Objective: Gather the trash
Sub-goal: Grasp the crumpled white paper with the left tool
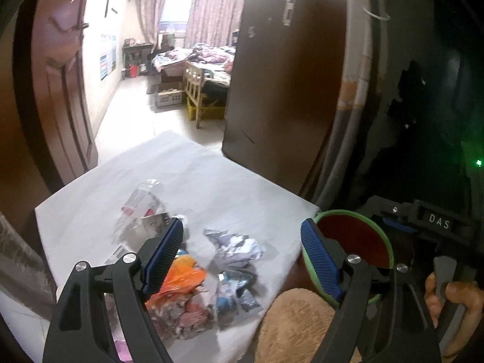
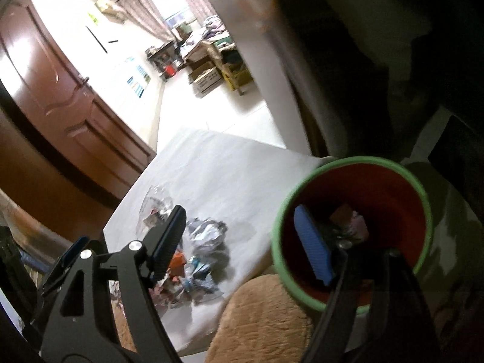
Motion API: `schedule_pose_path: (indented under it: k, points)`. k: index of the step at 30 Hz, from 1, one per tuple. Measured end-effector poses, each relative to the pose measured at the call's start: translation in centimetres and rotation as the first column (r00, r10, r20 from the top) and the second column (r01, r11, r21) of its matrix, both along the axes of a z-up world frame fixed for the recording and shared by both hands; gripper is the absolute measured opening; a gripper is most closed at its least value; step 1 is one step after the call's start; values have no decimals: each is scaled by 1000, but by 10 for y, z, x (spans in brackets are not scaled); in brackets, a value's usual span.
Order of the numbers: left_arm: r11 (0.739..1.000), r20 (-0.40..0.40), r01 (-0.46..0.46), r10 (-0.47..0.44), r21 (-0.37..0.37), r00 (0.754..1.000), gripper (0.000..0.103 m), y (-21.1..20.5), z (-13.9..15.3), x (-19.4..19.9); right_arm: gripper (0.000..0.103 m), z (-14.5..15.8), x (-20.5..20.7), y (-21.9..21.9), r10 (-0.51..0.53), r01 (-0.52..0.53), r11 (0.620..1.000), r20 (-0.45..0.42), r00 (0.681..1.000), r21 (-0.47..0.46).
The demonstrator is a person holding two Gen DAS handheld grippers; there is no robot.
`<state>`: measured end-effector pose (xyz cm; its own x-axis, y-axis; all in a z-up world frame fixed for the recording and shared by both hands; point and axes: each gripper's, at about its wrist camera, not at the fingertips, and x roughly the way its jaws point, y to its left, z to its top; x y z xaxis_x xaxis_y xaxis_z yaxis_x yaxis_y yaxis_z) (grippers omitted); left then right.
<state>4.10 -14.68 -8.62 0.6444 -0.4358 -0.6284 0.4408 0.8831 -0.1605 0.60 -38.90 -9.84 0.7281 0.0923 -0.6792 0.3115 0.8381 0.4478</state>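
Observation:
A heap of wrappers lies on a white table (image 1: 193,181): a crumpled silver wrapper (image 1: 234,249), an orange wrapper (image 1: 183,275), a clear plastic packet (image 1: 142,211) and a blue-grey packet (image 1: 239,299). My left gripper (image 1: 242,257) is open above the heap, holding nothing. A green bin with a red inside (image 2: 351,233) stands by the table's right edge, with some trash (image 2: 351,220) in it. My right gripper (image 2: 242,239) is open, its right finger inside the bin's mouth. The heap also shows in the right wrist view (image 2: 196,251). The bin also shows in the left wrist view (image 1: 357,242).
A tan fuzzy cushion (image 1: 296,326) lies at the table's near right corner. A dark brown door (image 1: 284,69) stands behind the table, another brown door (image 1: 57,84) at left. Beyond is a bedroom with a bed (image 1: 208,60), a wooden chair (image 1: 193,87) and boxes on the floor.

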Motion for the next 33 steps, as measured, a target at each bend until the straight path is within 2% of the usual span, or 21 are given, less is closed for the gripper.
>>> schedule_pose_path:
  k: [4, 8, 11, 14, 16, 18, 24, 28, 33]
  points:
    - [999, -3, -45, 45, 14, 999, 79, 32, -7, 9, 76, 1, 10, 24, 42, -42, 999, -16, 999, -18]
    - [985, -59, -173, 174, 20, 983, 79, 86, -28, 24, 76, -7, 21, 50, 100, -101, 995, -48, 994, -21]
    - [953, -104, -302, 304, 31, 947, 79, 129, -49, 31, 76, -15, 32, 69, 143, -145, 989, -77, 987, -20]
    - [913, -168, -401, 408, 74, 897, 79, 166, -75, 36, 76, -20, 39, 86, 177, -180, 983, -95, 980, -23]
    - [887, -202, -454, 462, 90, 863, 79, 187, -89, 38, 76, -22, 44, 97, 202, -206, 978, -105, 974, -29]
    - [870, -225, -481, 492, 109, 841, 79, 197, -99, 40, 76, -22, 47, 106, 219, -224, 974, -112, 969, -34]
    - [850, -297, -506, 526, 146, 797, 79, 216, -131, 41, 78, -26, 52, 124, 250, -258, 965, -141, 958, -42]
    - [856, -347, -487, 516, 172, 783, 79, 214, -154, 42, 78, -29, 55, 133, 266, -277, 960, -161, 951, -49]
    - [865, -384, -479, 496, 147, 779, 80, 215, -172, 48, 81, -37, 64, 150, 306, -321, 946, -197, 931, -46]
